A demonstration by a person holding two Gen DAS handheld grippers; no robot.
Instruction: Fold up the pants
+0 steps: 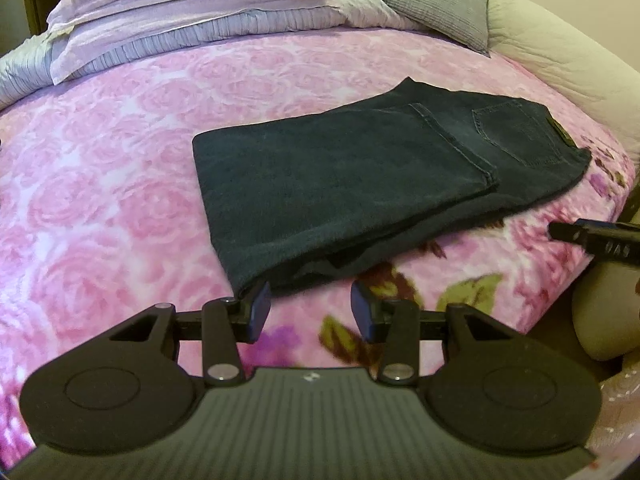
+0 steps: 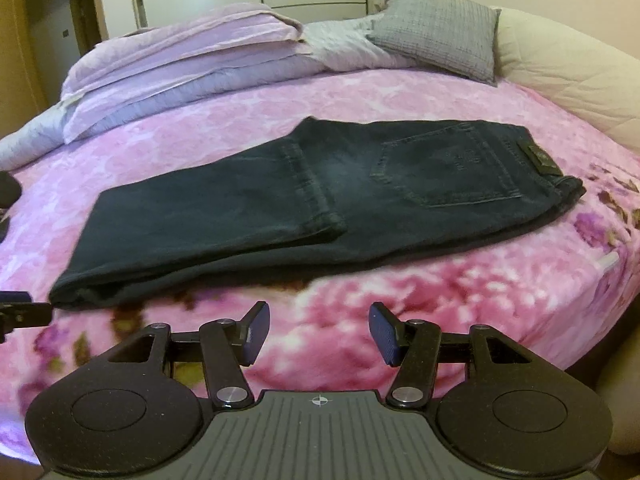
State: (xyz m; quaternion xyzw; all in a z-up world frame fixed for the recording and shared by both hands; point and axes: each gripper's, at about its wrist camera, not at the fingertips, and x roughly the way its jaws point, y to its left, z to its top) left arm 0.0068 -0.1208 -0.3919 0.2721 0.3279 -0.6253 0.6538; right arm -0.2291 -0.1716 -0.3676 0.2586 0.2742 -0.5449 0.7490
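A bed fills both views, covered by a pink blanket [image 1: 120, 168] printed with roses, with darker flowers and green leaves along its near edge. In the upper left of each frame lies a stack of lilac and grey folded bedding [image 2: 180, 60], and in the upper right a grey cushion [image 2: 440, 28] leans against a cream padded headboard [image 2: 560, 64]. The pants [image 2: 260, 216], dark blue denim, lie flat in the middle of the blanket, folded once so the leg hems rest across the seat; a back pocket [image 2: 440, 172] with visible stitching faces up, and a small waistband patch [image 2: 538, 156] sits at the right end. The left gripper [image 1: 311, 314] hangs at the bottom of its frame, jaws apart and empty, one pad just beside the pants' near fold. The right gripper [image 2: 319, 332] likewise stands spread wide, holding nothing, short of the pants.
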